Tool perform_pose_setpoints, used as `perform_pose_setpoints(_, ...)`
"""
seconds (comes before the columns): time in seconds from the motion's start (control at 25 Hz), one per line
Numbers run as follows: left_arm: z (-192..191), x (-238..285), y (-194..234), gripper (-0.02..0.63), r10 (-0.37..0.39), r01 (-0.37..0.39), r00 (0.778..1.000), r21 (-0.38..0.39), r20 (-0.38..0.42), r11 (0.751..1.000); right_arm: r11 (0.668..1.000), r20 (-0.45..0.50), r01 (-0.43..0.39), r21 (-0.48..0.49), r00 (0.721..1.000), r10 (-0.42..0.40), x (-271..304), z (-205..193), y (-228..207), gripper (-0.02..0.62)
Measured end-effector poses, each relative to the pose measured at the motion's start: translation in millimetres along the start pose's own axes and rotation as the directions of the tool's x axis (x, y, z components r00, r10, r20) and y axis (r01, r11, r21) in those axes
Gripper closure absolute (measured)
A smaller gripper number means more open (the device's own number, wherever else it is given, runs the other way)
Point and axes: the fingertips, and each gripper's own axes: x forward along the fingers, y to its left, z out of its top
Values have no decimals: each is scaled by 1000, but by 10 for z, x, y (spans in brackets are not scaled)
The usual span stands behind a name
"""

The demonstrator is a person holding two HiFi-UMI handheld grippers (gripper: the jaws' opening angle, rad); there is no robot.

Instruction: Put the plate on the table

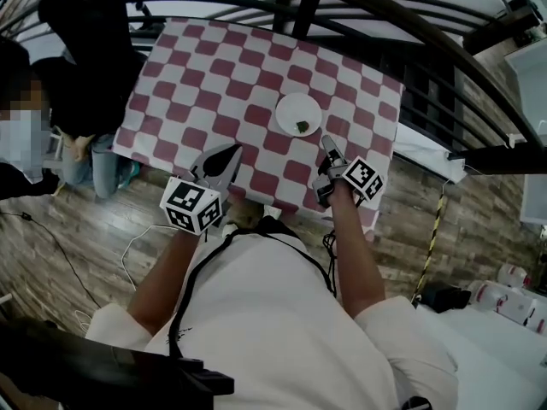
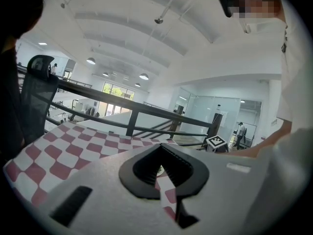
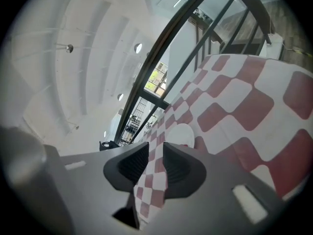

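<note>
Right claw (image 3: 156, 147) hangs empty near plate (image 3: 181, 133) on table (image 3: 234, 106).

A black metal railing (image 1: 402, 24) is arching across from 11 o'clock to 3 o'clock. At 9 o'clock a person in a dark top and jeans (image 1: 90, 75) is crouching or sitting on the wood-plank floor (image 1: 77, 229). A yellow-and-black striped pole (image 1: 434, 229) is standing at 3 o'clock. White bottles (image 1: 504, 295) are lying at 4 o'clock.
</note>
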Motion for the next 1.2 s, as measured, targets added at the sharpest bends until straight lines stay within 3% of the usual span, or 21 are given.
perform_pose_setpoints(0.24,119,-151,-57,603,-40,41,999,-8,23,999,992,19,-67,-105,997,70,-437,-141,510,584)
perform_pose_setpoints(0.52,189,-320,-117,603,-82,82,996,-2,31,997,944,13,-131,-303,990,141,-964,-331,1151,588)
perform_pose_setpoints(0.68,212,-448,-142,603,-93,92,995,10,39,996,926,57,-169,-338,978,199,-1226,-356,1467,588)
perform_pose_setpoints(0.84,314,-535,-138,603,-101,100,993,28,53,995,893,42,-209,-398,969,245,-1332,-419,1731,589)
perform_pose_setpoints(1.2,363,-576,-92,603,-97,95,993,29,68,995,875,19,-199,-442,973,231,-1290,-491,1777,589)
